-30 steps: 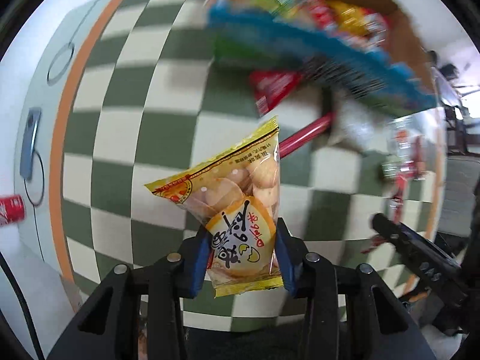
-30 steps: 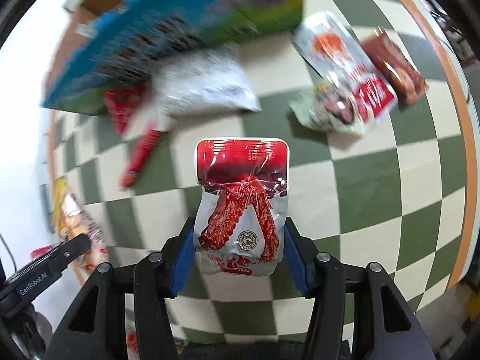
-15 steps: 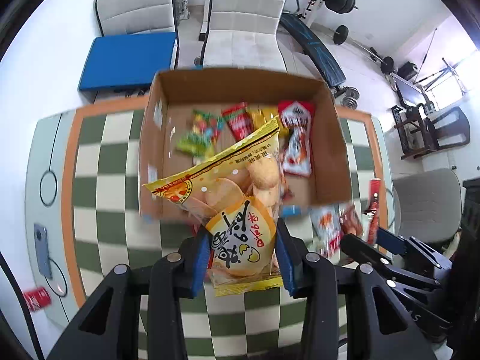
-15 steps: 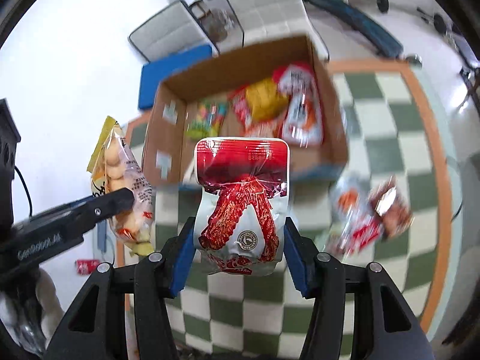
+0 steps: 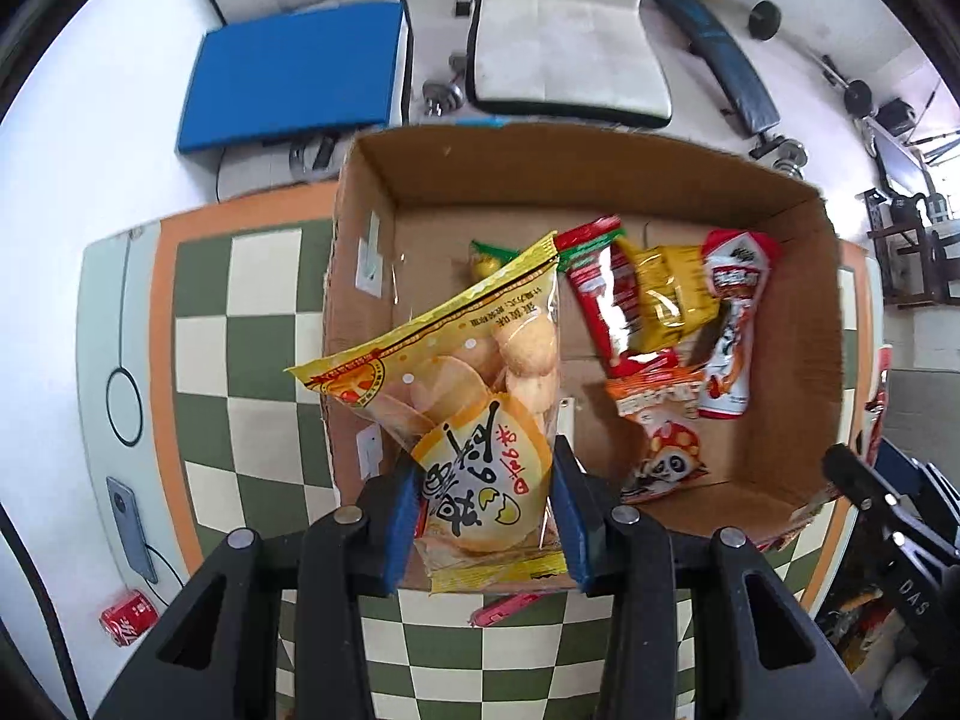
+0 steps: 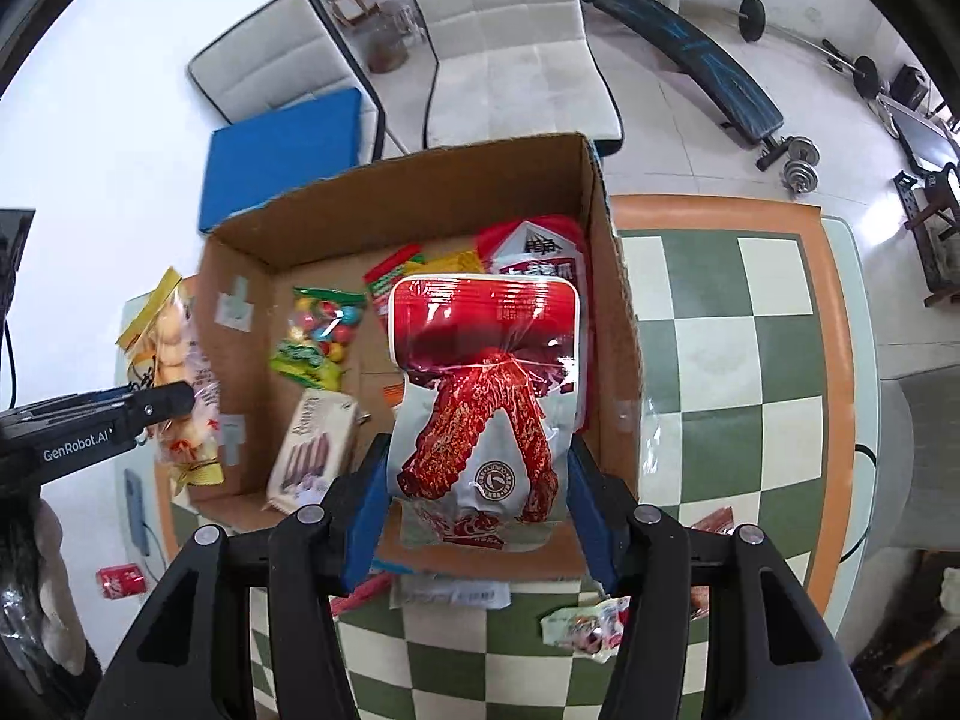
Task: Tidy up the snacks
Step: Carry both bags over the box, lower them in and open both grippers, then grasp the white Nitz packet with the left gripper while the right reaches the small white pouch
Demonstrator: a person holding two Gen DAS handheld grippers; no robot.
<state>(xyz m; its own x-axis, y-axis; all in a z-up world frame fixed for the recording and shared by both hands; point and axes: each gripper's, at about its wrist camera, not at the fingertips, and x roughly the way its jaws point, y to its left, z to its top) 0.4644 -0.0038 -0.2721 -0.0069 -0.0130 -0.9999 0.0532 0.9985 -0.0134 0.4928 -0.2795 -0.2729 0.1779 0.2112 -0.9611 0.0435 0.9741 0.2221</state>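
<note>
My left gripper (image 5: 483, 516) is shut on a yellow bag of round egg biscuits (image 5: 474, 396), held over the left part of an open cardboard box (image 5: 384, 192). My right gripper (image 6: 474, 510) is shut on a red and silver meat snack pouch (image 6: 486, 402), held above the right half of the same box (image 6: 420, 180). Inside lie several snack packs: a red packet (image 5: 600, 294), a yellow packet (image 5: 672, 300), a panda-print pouch (image 5: 660, 420), a candy bag (image 6: 321, 336) and a wafer pack (image 6: 312, 450). The left gripper (image 6: 153, 405) with its biscuit bag shows at the box's left side.
The box stands on a green and white checked table (image 6: 750, 360) with an orange border. Loose snack packs (image 6: 585, 624) and a red stick (image 5: 510, 606) lie in front of the box. A phone (image 5: 129, 528) rests at the table's left edge. Chairs (image 5: 564, 30) stand behind; a red can (image 5: 129, 624) is on the floor.
Both grippers have travelled from low over the table and loose snacks to above the open box, each still gripping its pack. The box interior has come into full view.
</note>
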